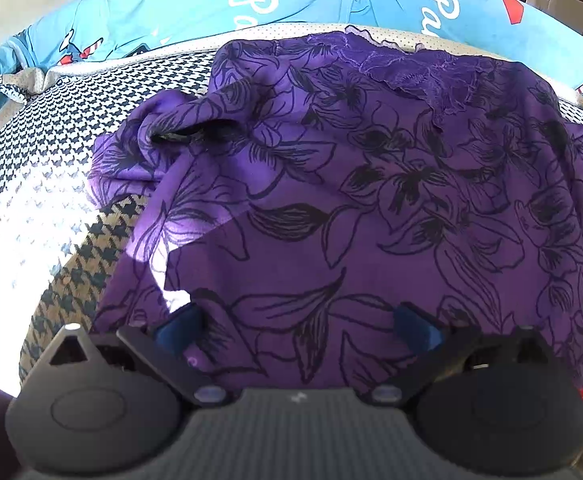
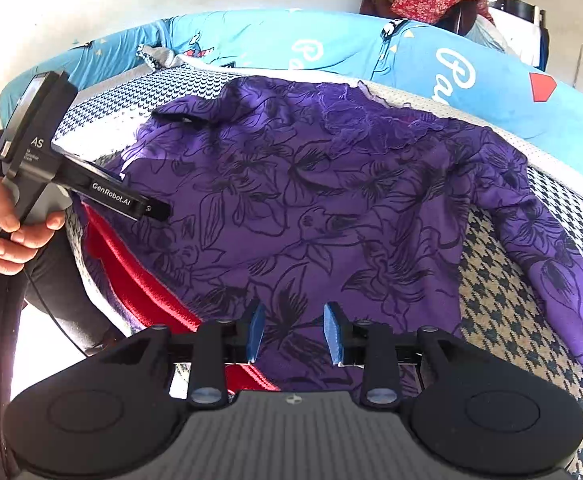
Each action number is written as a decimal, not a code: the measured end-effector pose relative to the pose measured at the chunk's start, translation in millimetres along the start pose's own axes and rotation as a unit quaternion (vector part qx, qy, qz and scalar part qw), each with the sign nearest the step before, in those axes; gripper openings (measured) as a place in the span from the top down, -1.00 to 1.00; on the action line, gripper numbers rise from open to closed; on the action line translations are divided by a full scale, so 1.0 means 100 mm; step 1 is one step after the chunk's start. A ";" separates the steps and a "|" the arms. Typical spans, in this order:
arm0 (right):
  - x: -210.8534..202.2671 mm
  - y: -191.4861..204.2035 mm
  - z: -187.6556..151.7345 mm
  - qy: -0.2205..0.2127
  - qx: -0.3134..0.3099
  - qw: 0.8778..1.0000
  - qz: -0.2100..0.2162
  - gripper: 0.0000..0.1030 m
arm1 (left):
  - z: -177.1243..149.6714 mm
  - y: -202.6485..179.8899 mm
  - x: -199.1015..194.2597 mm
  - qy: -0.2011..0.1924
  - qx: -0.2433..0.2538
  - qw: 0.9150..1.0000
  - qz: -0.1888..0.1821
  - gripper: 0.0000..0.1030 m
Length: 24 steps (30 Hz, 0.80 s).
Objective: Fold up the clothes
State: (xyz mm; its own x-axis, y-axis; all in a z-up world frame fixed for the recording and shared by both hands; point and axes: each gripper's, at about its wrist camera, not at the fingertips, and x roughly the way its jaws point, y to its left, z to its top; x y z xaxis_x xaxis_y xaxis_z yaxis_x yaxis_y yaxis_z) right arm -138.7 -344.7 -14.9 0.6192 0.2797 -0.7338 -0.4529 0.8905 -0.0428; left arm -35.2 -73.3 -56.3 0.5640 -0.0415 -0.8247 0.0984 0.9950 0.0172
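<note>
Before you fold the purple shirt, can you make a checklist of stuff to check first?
1. Purple shirt spread out on the bed: ok, mostly flat.
2. Sleeves laid straight: not ok. One sleeve is bunched up, and the other sleeve trails off to the side.
3. Left gripper free: ok, open over the hem and holding nothing.
4. Right gripper free: ok, open with the cloth below it, not pinched.
5. Nothing extra under the shirt: not ok, a red cloth pokes out at the near edge.
6. Room to fold on the checked cover: ok.
</note>
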 end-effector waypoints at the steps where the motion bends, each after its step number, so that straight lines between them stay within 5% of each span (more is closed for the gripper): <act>1: 0.00 -0.03 0.03 -0.002 0.000 1.000 -0.007 0.31 | 0.02 -0.01 0.02 0.002 0.002 1.000 0.001 -1.00; 11: 0.22 -0.34 0.30 -0.015 0.014 0.997 -0.079 0.09 | 0.29 -0.17 0.21 0.004 0.035 0.999 -0.004 -1.00; 24: 0.59 -0.98 0.55 -0.015 0.085 0.985 -0.149 0.04 | 0.73 -0.27 0.53 0.006 0.057 0.998 -0.024 -1.00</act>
State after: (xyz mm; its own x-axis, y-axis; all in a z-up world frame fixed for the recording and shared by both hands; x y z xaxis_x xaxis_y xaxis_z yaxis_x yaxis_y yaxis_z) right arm -22.0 -395.9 -16.6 0.7280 0.0043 -0.6856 -0.1358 0.9811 -0.1379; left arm 51.5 -108.6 -59.1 0.5462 -0.0873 -0.8331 0.2175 0.9752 0.0404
